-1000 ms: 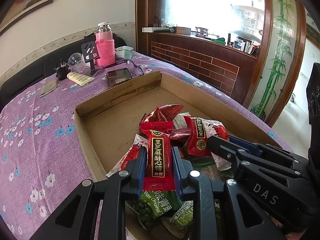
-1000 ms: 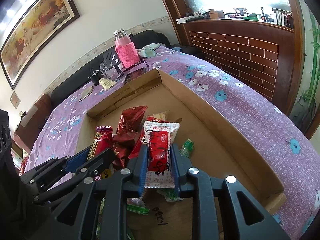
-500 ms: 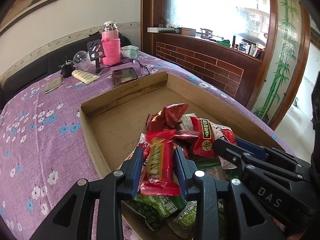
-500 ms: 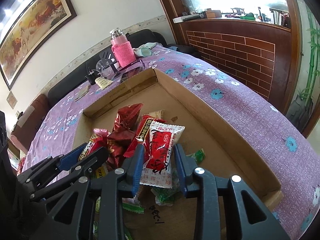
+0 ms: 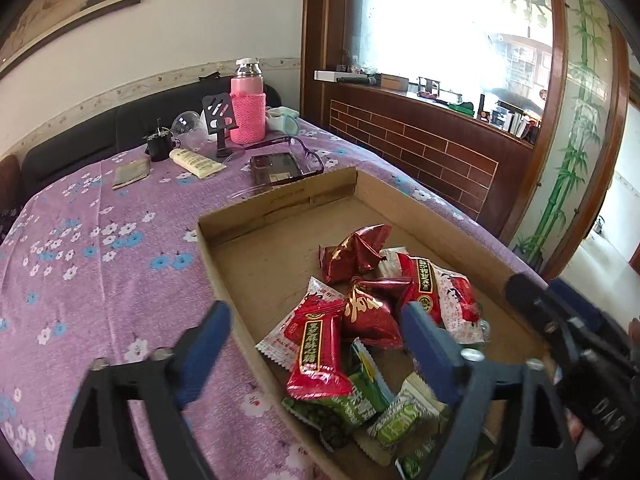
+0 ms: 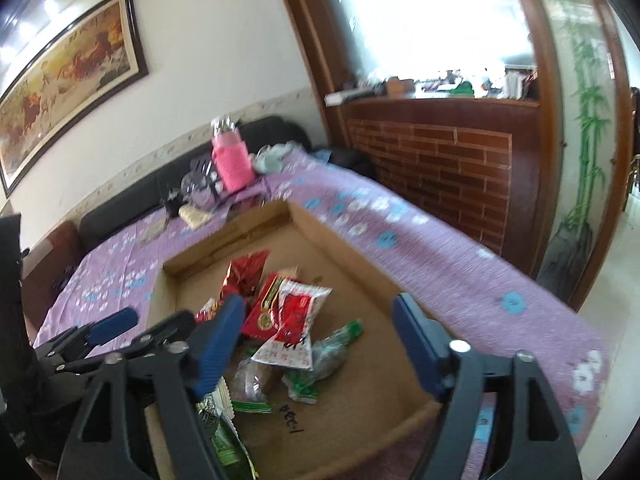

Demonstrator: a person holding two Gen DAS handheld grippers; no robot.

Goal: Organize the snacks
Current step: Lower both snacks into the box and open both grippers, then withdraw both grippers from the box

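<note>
Counter under purple floral cloth (image 5: pixel 92 264). At its far end: pink-sleeved flask (image 5: pixel 247 106), black phone stand (image 5: pixel 219 118), clear cup (image 5: pixel 187 128), cream tube (image 5: pixel 196 163), dark phone (image 5: pixel 276 168), spectacles (image 5: pixel 308 152). Behind: black sofa (image 5: pixel 80 144). On wall: framed horse painting (image 6: pixel 68 68). Right: brick-patterned ledge (image 5: pixel 420 148), bamboo mural (image 5: pixel 576 128).

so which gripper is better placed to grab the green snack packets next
Probably left. The left gripper is open, its jaws just widened, releasing the red candy bar packet, directly above the green snack packets. The right gripper, also just opened, hovers over the red-and-white packet.
</note>
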